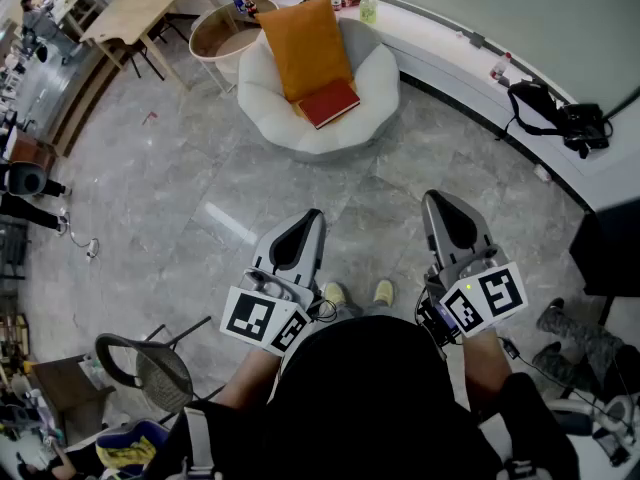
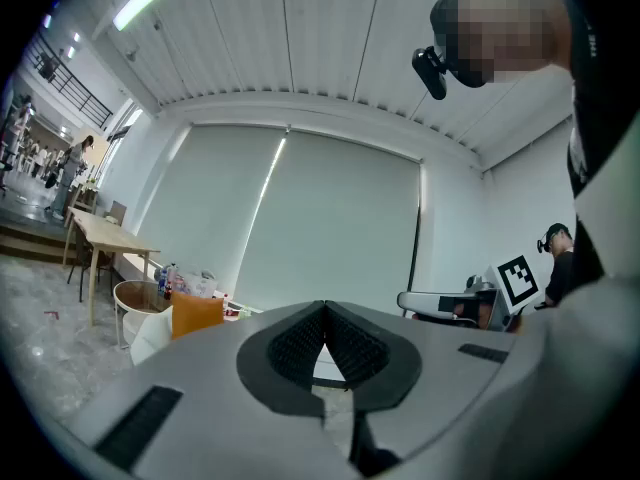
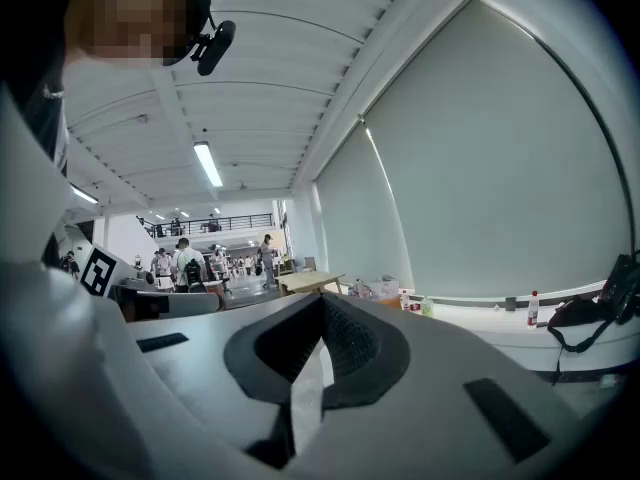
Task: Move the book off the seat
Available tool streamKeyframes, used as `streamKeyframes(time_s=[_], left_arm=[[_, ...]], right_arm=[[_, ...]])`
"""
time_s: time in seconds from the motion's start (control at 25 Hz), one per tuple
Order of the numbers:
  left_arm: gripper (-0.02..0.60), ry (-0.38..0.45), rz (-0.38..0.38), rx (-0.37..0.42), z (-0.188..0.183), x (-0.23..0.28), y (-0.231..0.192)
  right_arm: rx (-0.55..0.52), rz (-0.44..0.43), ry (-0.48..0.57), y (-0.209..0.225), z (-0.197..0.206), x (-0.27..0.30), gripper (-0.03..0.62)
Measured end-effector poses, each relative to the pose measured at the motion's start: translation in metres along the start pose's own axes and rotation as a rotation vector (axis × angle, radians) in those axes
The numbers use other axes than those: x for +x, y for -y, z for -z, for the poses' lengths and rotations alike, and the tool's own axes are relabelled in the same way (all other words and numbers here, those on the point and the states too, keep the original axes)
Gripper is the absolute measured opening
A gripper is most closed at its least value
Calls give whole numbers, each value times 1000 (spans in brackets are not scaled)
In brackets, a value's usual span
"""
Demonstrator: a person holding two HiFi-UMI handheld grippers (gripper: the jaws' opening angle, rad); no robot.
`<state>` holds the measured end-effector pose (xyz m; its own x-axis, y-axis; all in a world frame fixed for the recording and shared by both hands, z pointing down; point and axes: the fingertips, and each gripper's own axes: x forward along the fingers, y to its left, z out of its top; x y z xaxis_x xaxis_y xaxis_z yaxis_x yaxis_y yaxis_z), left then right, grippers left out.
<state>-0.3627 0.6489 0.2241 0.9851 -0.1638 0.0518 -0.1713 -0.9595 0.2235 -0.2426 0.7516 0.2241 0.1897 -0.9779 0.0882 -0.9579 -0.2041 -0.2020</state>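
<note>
A: The red book (image 1: 329, 102) lies flat on the round white seat (image 1: 262, 108), and its far edge touches the lower end of the orange cushion (image 1: 305, 43).

B: It's well apart from both tools, though. A stretch of grey floor (image 1: 200, 198) lies between the person and that seat.

A: Right. The left hand-held gripper (image 1: 309, 216) is low by the waist, pointing level and straight ahead. Its jaws are pressed together with nothing in them.

B: Same on the other side. The right hand-held gripper (image 1: 446, 200) is level, jaws together, empty. The two are side by side above the person's shoes.

A: So which one has the line? The book is almost dead ahead of the left one, right along its nose. The right one is off to the side.

B: I'd call the left the nearer. Look at the book's long axis, too. It runs across the approach, slanting from near-left to far-right in the head view, so a long edge faces the person.

A: My guess is a step forward, jaws opened, and a bite on that near long edge.

B: Nothing is done on the task yet. The book is squarely on the seat.
</note>
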Motion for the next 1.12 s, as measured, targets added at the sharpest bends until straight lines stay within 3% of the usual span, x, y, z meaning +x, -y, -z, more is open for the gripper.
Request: streamKeyframes(time_s=[0.32, 0.52, 0.84, 1.12], left_arm=[[8, 15, -10, 22, -9, 14, 27], [8, 28, -32, 22, -12, 26, 41], [8, 16, -53, 18, 4, 39, 70], [8, 4, -60, 28, 5, 44, 86]], right_arm=[[11, -11, 54, 20, -15, -26, 9], [-2, -66, 49, 28, -19, -35, 9], [17, -137, 64, 44, -12, -55, 9], [33, -141, 74, 60, -12, -62, 9]])
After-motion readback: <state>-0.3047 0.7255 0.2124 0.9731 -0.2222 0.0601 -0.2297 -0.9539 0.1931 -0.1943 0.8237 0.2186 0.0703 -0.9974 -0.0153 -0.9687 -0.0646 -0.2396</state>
